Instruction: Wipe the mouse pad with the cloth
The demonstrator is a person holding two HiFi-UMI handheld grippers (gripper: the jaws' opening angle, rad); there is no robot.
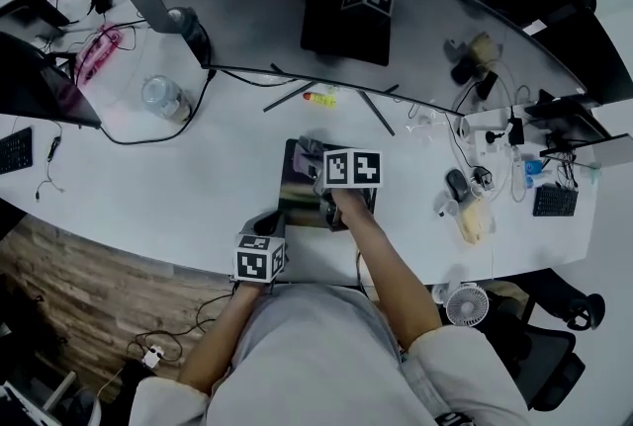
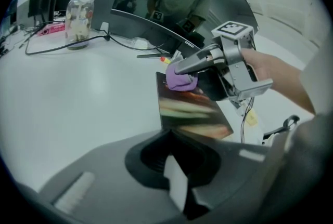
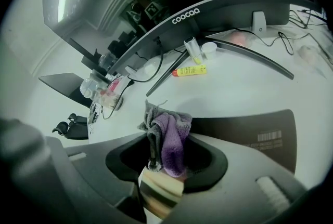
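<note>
While the wiping is under way, my right claw is clenched on the cloth, a purple and grey wad that bunches up out of the jaws and folds over their tips. I grip it low so that a fat pad of fabric, not bare jaw, meets the pad. The pad lies flat on the desk, directly under this claw and running off to its right. From my other claw's camera, the cloth sits pressed at the pad's far left corner, so I judge the stroke is at that end and most of the surface towards me is yet to be covered.

My left claw has its jaws drawn together, low on the desk, with the pad's near corner right at their tips. I cannot tell whether they nip the edge or only press against it. Either way, I keep this claw there as an anchor, since a thin pad on a smooth desk would likely slide with the cloth.

Next comes dragging the cloth back towards me, pressing evenly.
</note>
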